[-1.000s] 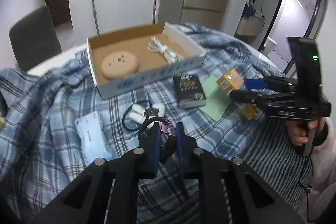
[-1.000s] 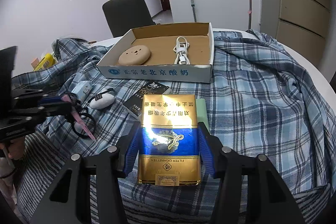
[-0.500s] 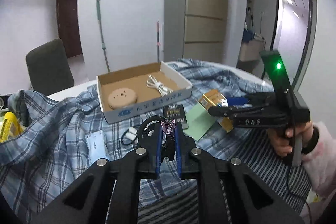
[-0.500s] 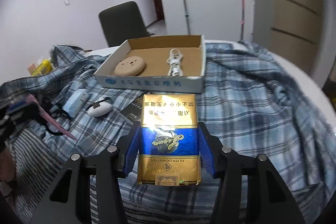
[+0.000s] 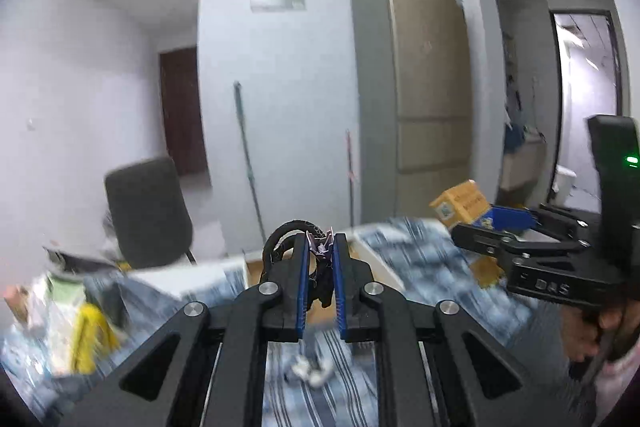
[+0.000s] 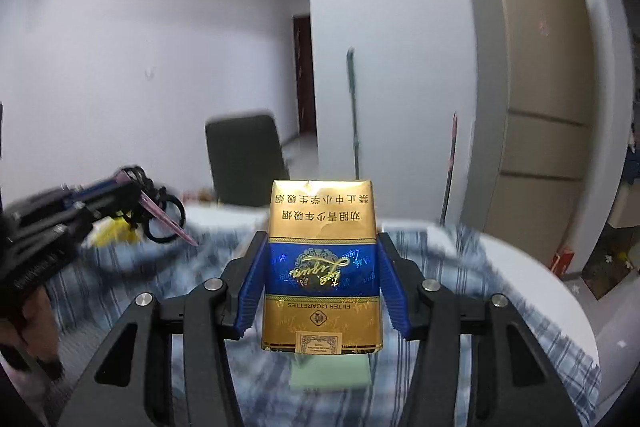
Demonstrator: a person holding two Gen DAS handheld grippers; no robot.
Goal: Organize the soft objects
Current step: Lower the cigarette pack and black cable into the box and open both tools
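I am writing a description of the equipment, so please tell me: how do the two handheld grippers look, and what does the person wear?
Both the left gripper and the right gripper have black angular frames with silver screw heads and ribbed blue pads. From the left wrist view, the right gripper shows pale lettering on its body, a tall black housing with a green light and a thin dark cable. The person wears a pale pink sleeve.

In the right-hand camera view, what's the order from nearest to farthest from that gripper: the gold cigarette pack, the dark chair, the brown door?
1. The gold cigarette pack: clamped between the right gripper pads, centre of view.
2. The dark chair: beyond the checked cloth, left of centre.
3. The brown door: farthest, in the back wall behind the chair.
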